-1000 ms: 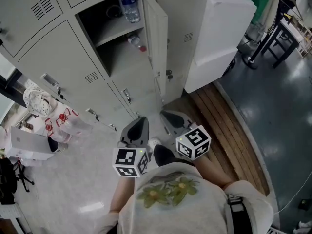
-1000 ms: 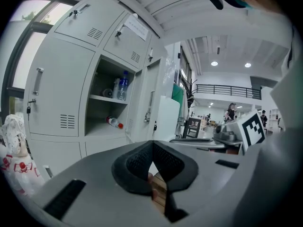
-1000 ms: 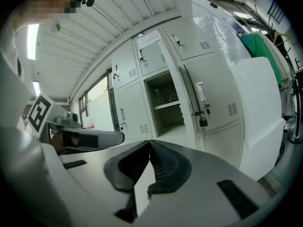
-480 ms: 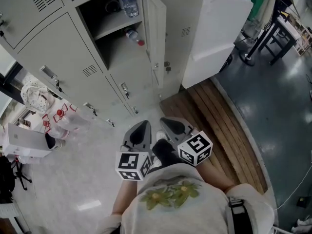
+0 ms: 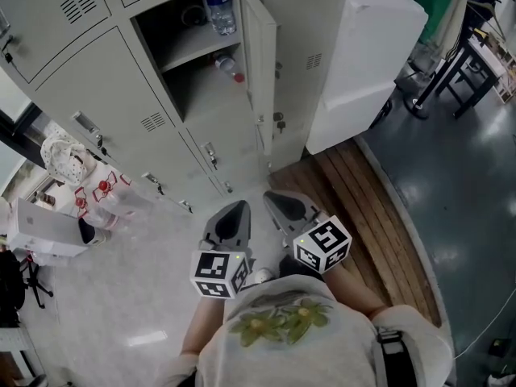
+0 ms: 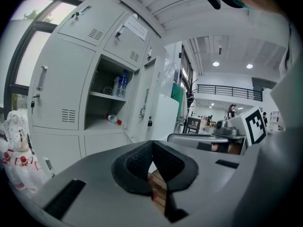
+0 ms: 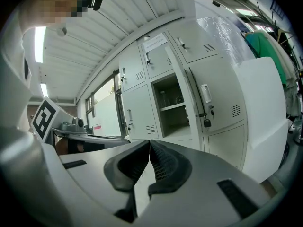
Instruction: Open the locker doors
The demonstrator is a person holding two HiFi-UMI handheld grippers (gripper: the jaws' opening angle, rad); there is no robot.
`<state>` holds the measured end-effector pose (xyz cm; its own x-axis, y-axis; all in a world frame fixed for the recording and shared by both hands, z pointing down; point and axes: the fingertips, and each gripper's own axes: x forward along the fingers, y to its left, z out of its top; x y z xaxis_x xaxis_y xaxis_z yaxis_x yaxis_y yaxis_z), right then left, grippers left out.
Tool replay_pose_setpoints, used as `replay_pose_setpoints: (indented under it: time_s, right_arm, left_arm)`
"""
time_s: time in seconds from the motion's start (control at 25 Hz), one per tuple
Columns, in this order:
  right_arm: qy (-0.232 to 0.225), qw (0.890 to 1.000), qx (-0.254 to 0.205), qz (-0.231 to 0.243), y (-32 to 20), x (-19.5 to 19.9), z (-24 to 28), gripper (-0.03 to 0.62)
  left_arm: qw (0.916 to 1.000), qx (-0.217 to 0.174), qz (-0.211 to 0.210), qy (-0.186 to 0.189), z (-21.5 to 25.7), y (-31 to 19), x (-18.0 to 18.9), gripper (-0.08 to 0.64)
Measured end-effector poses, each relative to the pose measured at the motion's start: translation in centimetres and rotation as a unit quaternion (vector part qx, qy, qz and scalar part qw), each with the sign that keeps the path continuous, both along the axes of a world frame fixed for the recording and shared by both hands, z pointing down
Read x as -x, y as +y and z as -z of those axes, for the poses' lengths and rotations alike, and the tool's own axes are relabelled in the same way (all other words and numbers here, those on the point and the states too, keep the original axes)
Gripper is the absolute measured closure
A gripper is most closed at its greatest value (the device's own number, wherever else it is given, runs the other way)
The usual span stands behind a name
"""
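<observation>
Two closed claws wait in front of the person's chest: the left gripper (image 5: 231, 216) and the right gripper (image 5: 284, 205) each have their pads pressed tip to tip with nothing between them, as each gripper's own view shows, and both hang well short of the lockers (image 5: 121, 87). One open compartment (image 5: 197, 67) serves as the marker. Its door (image 5: 260, 55) is swung out on the right side of that compartment, and an upright bottle (image 5: 218, 10) and a lying bottle (image 5: 227, 67) sit inside on its shelves. Left of the open compartment is a shut door with a vent and a bar handle (image 5: 85, 126). Below the compartment another shut door carries a small handle (image 5: 210, 156). Right of the compartment, past its swung door, a tall shut door (image 5: 310, 39) has a key (image 5: 280, 123) hanging from its lock. These doors look like thin sheet metal, so they should be light and stiff and swing freely on their hinges once the latch lets go, though smooth paint gives little purchase on the flat face. The sensible hold is the handle at the free edge, far from the hinge, with the jaws first spread and then pinched across the bar. The dangling key seems easy to knock, so a grip on the handle above it looks safer.
</observation>
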<state>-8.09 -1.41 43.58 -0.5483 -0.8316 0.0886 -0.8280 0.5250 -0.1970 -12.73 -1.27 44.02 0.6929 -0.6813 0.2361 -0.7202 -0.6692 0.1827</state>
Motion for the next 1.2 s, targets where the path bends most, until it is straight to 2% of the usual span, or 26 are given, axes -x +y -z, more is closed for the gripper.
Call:
replay_pose_setpoints:
  time_s: [0.4,0.56,0.92,1.2]
  right_arm:
    - [-0.018,0.998,-0.030,-0.042,-4.9,-8.3,2.4,0.560]
    - [-0.024,0.998,-0.038,-0.045,-6.6,-10.3,3.0,0.560]
    - [-0.027,0.998,-0.048,-0.022,-10.3,-13.3,4.1,0.560]
    - [-0.027,0.998,-0.054,0.003,-12.4,-14.9,4.4,0.560]
  left_arm:
    - [0.9995,-0.008,-0.031,-0.009,1.3,-3.5,-7.0,0.531]
    - [0.9996,-0.008,-0.025,-0.011,1.8,-5.2,-8.6,0.531]
    - [0.9995,-0.019,-0.024,-0.007,3.2,-7.3,-12.7,0.531]
    - [0.9997,-0.025,-0.004,-0.004,3.4,-8.6,-14.9,0.531]
